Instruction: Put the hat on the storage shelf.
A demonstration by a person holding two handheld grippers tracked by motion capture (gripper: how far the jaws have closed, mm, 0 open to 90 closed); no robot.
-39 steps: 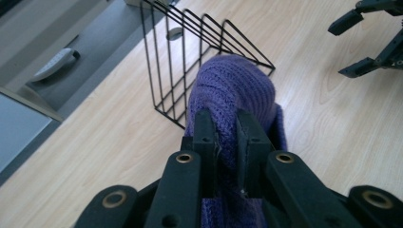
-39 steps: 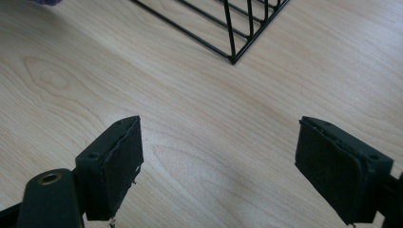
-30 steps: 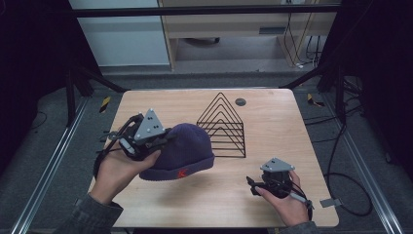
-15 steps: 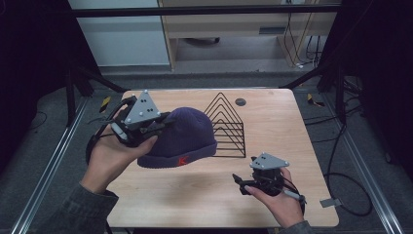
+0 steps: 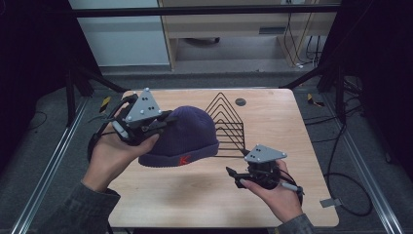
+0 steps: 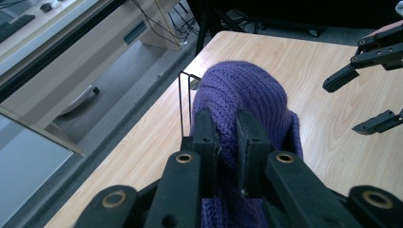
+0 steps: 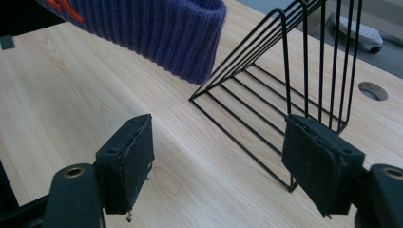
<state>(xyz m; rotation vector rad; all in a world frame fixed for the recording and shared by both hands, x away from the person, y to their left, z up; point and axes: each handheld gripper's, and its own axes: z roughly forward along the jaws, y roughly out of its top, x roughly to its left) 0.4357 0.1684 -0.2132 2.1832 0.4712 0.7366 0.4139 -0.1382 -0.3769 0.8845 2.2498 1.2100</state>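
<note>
High view: left tongs (image 5: 163,118), clamped on the purple beanie (image 5: 187,136), have lifted it clear of the table (image 5: 272,117), while the empty right tongs (image 5: 234,176) have been narrowing, approaching its cuff.

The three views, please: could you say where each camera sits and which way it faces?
High view: above the person's side, looking forward and down on the table; both forearms, hands and grippers show.
Left gripper view: on the left gripper, looking along jaws shut on the beanie.
Right gripper view: on the right gripper, facing the rack through open jaws.
All share beanie and rack.
</note>
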